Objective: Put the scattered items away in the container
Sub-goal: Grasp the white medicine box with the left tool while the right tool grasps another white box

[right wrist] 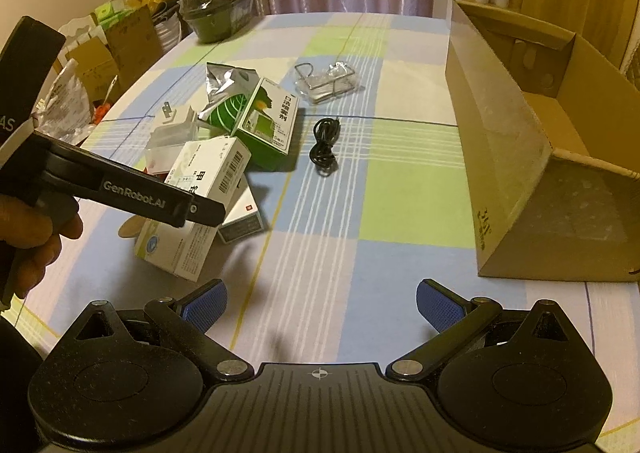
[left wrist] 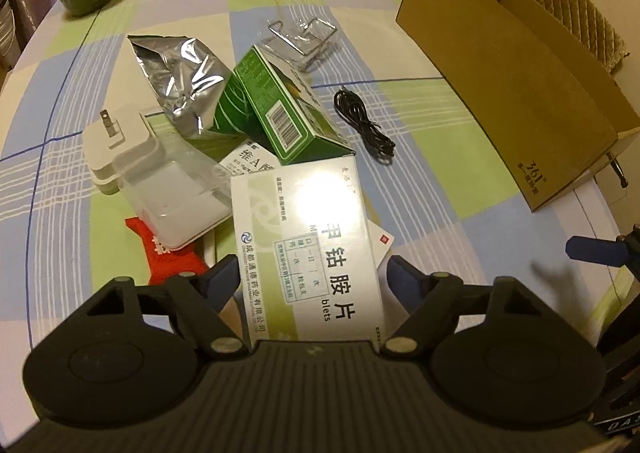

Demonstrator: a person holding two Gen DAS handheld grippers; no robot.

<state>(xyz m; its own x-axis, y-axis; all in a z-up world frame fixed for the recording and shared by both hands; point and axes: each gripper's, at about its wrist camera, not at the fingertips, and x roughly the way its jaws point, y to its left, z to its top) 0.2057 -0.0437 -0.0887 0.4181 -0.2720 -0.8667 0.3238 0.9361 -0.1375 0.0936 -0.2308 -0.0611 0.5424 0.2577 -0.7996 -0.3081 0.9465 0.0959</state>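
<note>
A white medicine box (left wrist: 320,221) lies tilted on the pile, between the fingers of my left gripper (left wrist: 312,277). The left pad touches its edge and the right pad stands a sliver off, so the gripper is open. Behind it lie a green box (left wrist: 280,113), a silver foil pouch (left wrist: 180,81), a white plug adapter (left wrist: 116,137), a clear plastic case (left wrist: 176,197) and a black cable (left wrist: 364,121). The open cardboard box (right wrist: 520,173) stands at the right. My right gripper (right wrist: 320,305) hangs open over bare tablecloth, holding nothing.
A bagged wire clip (right wrist: 326,83) lies behind the cable. A small white box with a red logo (right wrist: 240,221) sits under the medicine box. A dark bowl-shaped package (right wrist: 212,13) stands at the far left corner. Bags and cartons (right wrist: 100,45) crowd beyond the table's left edge.
</note>
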